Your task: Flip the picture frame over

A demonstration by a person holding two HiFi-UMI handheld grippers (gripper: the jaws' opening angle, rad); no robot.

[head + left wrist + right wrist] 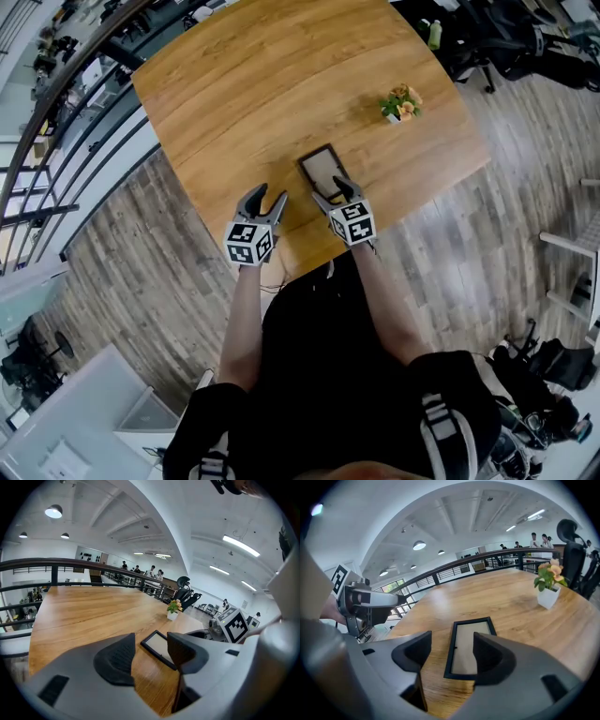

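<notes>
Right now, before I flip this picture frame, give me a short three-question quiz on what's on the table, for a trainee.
1. True or false: the picture frame lies flat on the table.
2. What stands farther along the table? A) potted plant B) mug C) book
3. Which is closer to the frame: the left gripper or the right gripper?
Key: 1 true; 2 A; 3 right gripper, jaws open at the frame's near end.

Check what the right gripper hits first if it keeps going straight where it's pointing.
Likely the picture frame: it lies flat on the table, right ahead of the right gripper, whose jaws are open and empty. The exact gap is unclear.
</notes>
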